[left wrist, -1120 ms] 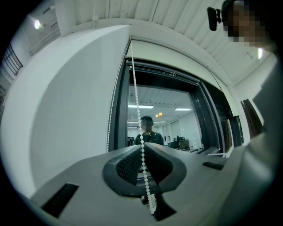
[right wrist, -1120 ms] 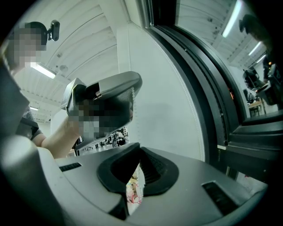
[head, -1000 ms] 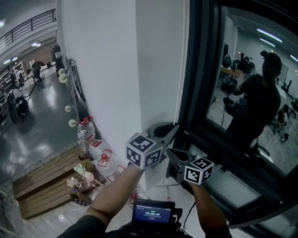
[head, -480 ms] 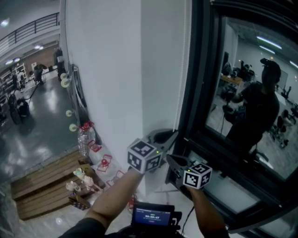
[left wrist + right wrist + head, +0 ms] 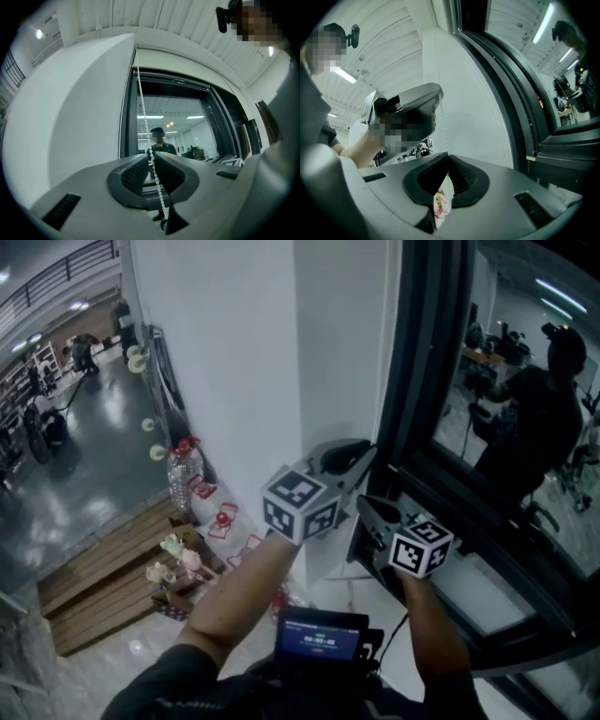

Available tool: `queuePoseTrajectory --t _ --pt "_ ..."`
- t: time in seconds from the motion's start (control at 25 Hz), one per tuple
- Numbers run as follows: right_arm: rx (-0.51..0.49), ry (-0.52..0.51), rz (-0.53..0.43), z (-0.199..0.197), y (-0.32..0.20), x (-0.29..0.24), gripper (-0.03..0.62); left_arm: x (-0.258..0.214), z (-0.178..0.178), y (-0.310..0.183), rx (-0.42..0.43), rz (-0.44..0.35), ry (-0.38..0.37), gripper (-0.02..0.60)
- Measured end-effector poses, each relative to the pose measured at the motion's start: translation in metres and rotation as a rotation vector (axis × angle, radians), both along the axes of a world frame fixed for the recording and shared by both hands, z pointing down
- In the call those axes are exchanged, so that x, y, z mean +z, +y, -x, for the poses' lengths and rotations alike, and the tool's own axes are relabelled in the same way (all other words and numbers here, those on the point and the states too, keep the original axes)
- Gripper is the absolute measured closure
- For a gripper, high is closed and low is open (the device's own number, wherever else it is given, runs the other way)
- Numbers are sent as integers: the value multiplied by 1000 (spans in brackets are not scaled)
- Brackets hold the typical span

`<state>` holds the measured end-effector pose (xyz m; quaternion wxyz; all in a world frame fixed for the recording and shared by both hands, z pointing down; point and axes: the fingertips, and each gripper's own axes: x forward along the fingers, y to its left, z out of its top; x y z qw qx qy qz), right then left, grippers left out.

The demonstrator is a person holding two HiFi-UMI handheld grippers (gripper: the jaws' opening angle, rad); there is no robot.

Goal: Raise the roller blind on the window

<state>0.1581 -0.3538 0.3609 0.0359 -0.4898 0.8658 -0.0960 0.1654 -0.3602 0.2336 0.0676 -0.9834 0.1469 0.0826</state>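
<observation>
- At the far left, a plastic bottle (image 5: 180, 486) stands near a wooden pallet (image 5: 103, 568), at the foot of the white wall (image 5: 234, 352).
- The left gripper (image 5: 151, 158) has its jaws opening, tips slightly apart, with the blind's bead chain (image 5: 143, 103) running between them.
- The chain hangs along the left edge of the dark window frame (image 5: 422, 381).
- The right gripper (image 5: 448, 157), just beside the left one, has its jaws pressed together on nothing.

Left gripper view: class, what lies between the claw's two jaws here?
The blind's white bead chain runs down between the jaws of the left claw, which are opening. The left gripper view shows it.
</observation>
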Motion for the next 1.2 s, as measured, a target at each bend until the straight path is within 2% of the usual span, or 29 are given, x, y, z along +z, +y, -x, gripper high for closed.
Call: queuePoseTrajectory --t 0.08,0.2,0.4,0.56,0.72,0.8,0.88,1.04,1.08,1.12,1.2 --pt "16 8 2 -2 -1 1 589 8 4 -3 -29 8 -18 512" --pt "50 32 -6 -7 -1 -1 587 15 10 -6 -40 36 -16 511" --pt "78 77 -13 -7 -6 7 549 34 15 -4 -27 65 -40 511" --pt "114 110 -36 -11 -6 3 429 42 17 0 -18 80 -45 511" --pt "130 124 -56 -14 -4 -1 401 53 25 -1 -29 108 -34 511" --pt "136 127 -59 -18 -3 -2 396 59 28 -2 -38 123 -32 512" --pt "141 131 -62 -20 -2 -4 398 63 31 -1 -47 130 -35 545" --pt "131 108 -84 -16 7 -13 398 64 44 3 -59 130 -17 550" --pt "130 101 -92 -15 10 -17 398 64 48 5 -62 128 -13 580" --pt "131 98 -100 -13 13 -19 398 65 52 7 -63 128 -12 581" --pt "137 105 -119 -10 18 -23 428 69 60 9 -69 133 -12 581"
